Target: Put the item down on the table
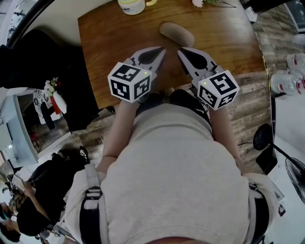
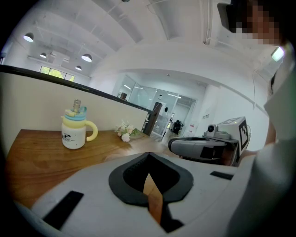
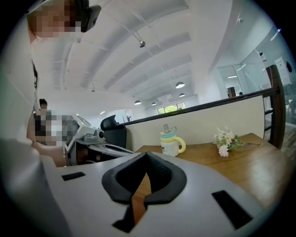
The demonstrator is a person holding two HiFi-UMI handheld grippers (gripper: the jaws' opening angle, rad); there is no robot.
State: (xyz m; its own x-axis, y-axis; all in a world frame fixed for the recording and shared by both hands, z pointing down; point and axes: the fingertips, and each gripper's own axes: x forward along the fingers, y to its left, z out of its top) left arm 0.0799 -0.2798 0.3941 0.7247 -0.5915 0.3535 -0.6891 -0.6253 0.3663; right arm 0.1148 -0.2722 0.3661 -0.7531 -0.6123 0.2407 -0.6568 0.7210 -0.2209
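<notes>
- Tan oblong item (image 1: 176, 34) rests on the brown wooden table (image 1: 109, 52), ungripped.
- Left gripper (image 1: 161, 50) and right gripper (image 1: 182, 51) are both clenched, empty.
- Seemingly done; withdraw without nudging it.

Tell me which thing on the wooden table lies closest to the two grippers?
The tan oblong item, lying just ahead of the left gripper and the right gripper. The mug and flowers stand at the table's far edge.

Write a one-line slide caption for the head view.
Shut and empty, the left claw and right claw hover over the wooden table, just short of a tan oblong item.
</notes>
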